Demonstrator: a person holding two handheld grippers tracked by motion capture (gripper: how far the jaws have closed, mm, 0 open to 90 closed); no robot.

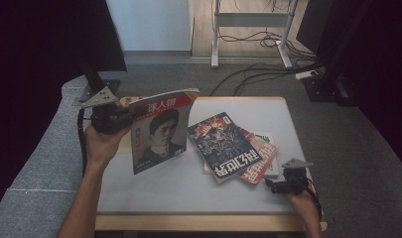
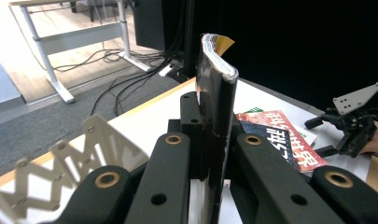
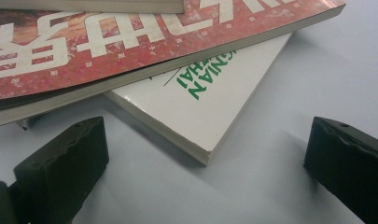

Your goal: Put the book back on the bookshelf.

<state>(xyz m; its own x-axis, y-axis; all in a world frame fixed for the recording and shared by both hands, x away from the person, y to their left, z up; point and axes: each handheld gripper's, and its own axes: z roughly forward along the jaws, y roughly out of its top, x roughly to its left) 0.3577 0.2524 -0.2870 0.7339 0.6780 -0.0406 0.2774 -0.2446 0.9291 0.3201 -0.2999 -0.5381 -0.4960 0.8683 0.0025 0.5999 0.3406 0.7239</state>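
My left gripper (image 1: 133, 115) is shut on the left edge of a magazine (image 1: 160, 131) with a red title and a portrait cover, holding it upright above the left part of the white table (image 1: 188, 193). In the left gripper view the black jaws pinch the magazine's spine (image 2: 214, 93). To the right lies a fanned stack: a dark comic-cover magazine (image 1: 222, 144), a red magazine (image 1: 260, 159) and a white book (image 1: 270, 148). My right gripper (image 1: 274, 184) rests open near the front right edge. Its pads (image 3: 65, 163) flank the corner of the white book (image 3: 200, 107) without touching it.
A black monitor stand (image 1: 97, 79) is at the table's far left corner. A desk frame (image 1: 216, 34) and loose cables (image 1: 258, 74) are on the floor beyond. A white lattice piece (image 2: 84, 149) sits beside the left jaws. Bare tabletop lies between the held magazine and the stack.
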